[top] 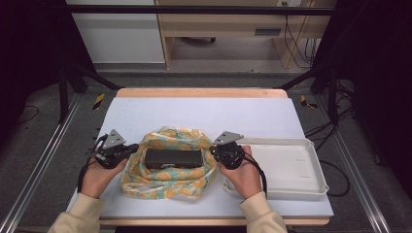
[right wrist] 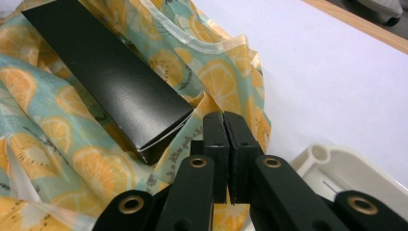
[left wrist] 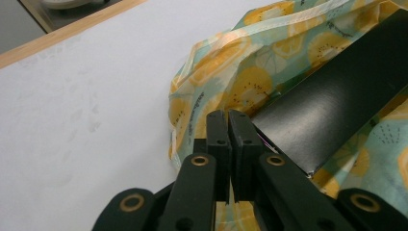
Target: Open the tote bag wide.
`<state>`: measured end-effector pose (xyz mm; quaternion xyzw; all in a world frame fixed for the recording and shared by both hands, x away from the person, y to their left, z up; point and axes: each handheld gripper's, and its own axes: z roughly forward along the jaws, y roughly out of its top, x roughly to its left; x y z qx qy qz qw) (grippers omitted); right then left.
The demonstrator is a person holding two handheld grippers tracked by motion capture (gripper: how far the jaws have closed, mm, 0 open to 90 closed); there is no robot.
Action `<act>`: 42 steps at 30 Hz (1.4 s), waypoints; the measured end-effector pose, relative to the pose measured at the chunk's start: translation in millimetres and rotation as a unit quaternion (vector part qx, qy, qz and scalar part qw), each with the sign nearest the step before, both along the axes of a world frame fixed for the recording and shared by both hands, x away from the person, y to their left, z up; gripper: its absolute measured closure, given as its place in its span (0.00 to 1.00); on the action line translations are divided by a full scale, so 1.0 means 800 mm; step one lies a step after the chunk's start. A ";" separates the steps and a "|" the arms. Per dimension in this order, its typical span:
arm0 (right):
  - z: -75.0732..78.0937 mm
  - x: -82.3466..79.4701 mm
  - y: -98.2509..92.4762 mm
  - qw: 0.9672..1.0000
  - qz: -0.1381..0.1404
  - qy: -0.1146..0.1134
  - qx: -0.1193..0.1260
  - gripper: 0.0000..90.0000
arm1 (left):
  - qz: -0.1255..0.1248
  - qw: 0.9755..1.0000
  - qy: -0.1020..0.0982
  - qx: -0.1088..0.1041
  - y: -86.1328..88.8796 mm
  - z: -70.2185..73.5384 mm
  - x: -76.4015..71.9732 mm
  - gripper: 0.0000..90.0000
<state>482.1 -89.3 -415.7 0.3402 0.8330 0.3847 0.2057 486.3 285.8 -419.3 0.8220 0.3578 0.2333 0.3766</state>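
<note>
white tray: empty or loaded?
Empty. The high view shows the tray with bare white floor inside its rim; the black box lies on the cloth to its left, not in it.

Black box [top: 173, 158]; teal cloth [top: 167, 183] with orange slices; white tray [top: 291, 170]

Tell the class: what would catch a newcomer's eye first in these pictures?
The orange-slice patterned cloth bunched at the table's middle, with a black box lying on it. A gripper flanks each side, the left gripper and right gripper, jaws pinched together at the cloth's edges. An empty white tray sits right.
</note>
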 end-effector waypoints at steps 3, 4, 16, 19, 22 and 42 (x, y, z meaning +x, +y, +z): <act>-0.002 -0.005 -0.006 1.000 -0.006 -0.003 0.008 0.93 | -0.005 1.000 -0.002 0.002 -0.001 0.001 -0.001 0.94; -0.003 -0.006 -0.008 1.000 -0.005 -0.004 0.006 0.91 | -0.007 1.000 -0.003 0.002 -0.001 0.001 -0.002 0.93; -0.003 -0.034 -0.031 0.997 -0.060 -0.042 -0.002 0.33 | -0.043 0.999 -0.019 0.018 -0.009 0.014 -0.007 0.40; -0.007 -0.041 -0.044 0.996 -0.077 -0.044 -0.001 0.24 | -0.053 0.998 -0.015 0.013 -0.010 0.015 -0.007 0.29; -0.009 -0.053 -0.057 0.995 -0.088 -0.046 0.002 0.18 | -0.077 0.997 -0.014 0.011 -0.013 0.017 -0.008 0.24; -0.016 -0.095 -0.106 0.987 -0.142 -0.071 -0.027 0.10 | -0.196 0.971 0.042 0.127 -0.080 0.065 0.020 0.16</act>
